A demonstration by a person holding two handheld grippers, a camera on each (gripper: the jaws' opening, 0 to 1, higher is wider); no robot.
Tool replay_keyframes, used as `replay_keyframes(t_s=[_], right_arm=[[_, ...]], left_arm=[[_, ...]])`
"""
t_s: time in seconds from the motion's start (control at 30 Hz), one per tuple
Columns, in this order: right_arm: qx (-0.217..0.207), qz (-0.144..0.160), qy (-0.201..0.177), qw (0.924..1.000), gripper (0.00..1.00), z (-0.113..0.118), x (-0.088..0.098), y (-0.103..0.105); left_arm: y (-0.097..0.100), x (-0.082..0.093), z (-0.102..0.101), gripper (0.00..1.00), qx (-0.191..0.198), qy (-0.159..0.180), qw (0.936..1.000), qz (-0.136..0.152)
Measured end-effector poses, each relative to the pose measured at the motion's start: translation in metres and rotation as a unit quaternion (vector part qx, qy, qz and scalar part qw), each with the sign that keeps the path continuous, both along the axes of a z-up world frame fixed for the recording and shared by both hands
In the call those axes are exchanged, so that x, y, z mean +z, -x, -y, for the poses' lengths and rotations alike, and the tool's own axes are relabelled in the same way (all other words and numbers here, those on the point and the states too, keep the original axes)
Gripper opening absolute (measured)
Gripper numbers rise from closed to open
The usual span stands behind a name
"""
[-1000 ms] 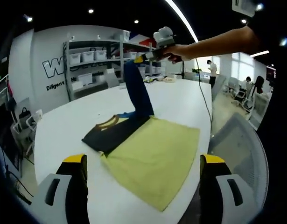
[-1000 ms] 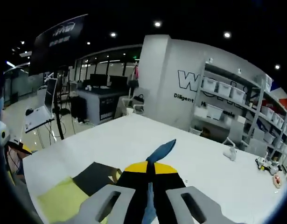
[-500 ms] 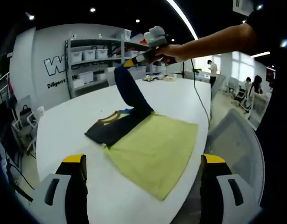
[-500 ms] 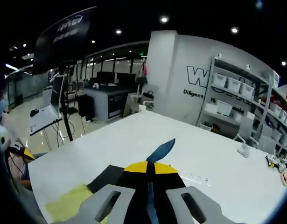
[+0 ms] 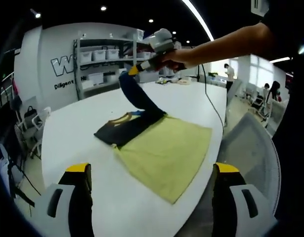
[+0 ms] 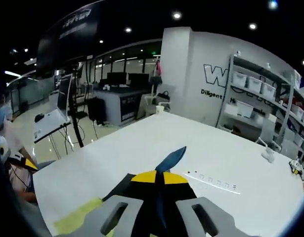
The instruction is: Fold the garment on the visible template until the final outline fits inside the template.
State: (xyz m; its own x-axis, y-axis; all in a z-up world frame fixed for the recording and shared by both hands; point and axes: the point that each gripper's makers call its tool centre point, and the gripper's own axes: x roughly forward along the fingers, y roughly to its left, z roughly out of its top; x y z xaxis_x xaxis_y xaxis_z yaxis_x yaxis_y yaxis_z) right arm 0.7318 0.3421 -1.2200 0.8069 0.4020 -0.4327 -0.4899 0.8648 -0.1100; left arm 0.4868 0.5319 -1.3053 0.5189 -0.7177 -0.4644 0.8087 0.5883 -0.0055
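Note:
A dark garment point(image 5: 123, 131) with a yellow collar lies on the white table point(image 5: 72, 133), partly over a yellow-green template point(image 5: 166, 153). Its blue sleeve point(image 5: 137, 96) is pulled up and over the garment. My right gripper point(image 5: 136, 70), held by a person's hand, is shut on the sleeve's end. In the right gripper view the jaws point(image 6: 159, 177) are closed with the blue sleeve tip point(image 6: 174, 157) poking out between them; the dark garment point(image 6: 119, 186) and template point(image 6: 77, 221) lie below. My left gripper point(image 5: 152, 170) hangs open in front of the template's near edge, holding nothing.
A white mesh chair point(image 5: 253, 148) stands at the table's right edge. Shelves with white bins point(image 5: 105, 57) stand behind the table, and small items point(image 5: 174, 81) sit at its far end. Dotted marks point(image 6: 213, 181) line the table. A desk with monitors point(image 6: 117, 96) stands beyond.
The right gripper has carried the blue sleeve lower and to the left, across the dark garment. The left gripper stays open and in place.

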Motion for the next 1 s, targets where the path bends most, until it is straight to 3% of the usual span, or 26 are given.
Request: replay_keyframes(t_s=[0.47,1.0], right_arm=[[0.025,-0.035,0.011,0.9990,0.00,-0.037,-0.049,0.011],[0.038,-0.076,0.015,0.9963,0.00,-0.069,-0.099,0.013]], left_arm=[[0.007,-0.006,-0.007,0.99,0.009,-0.004,0.9999,-0.011],[0.000,-0.003,-0.014,0.99,0.027,0.001,0.9996,-0.013]])
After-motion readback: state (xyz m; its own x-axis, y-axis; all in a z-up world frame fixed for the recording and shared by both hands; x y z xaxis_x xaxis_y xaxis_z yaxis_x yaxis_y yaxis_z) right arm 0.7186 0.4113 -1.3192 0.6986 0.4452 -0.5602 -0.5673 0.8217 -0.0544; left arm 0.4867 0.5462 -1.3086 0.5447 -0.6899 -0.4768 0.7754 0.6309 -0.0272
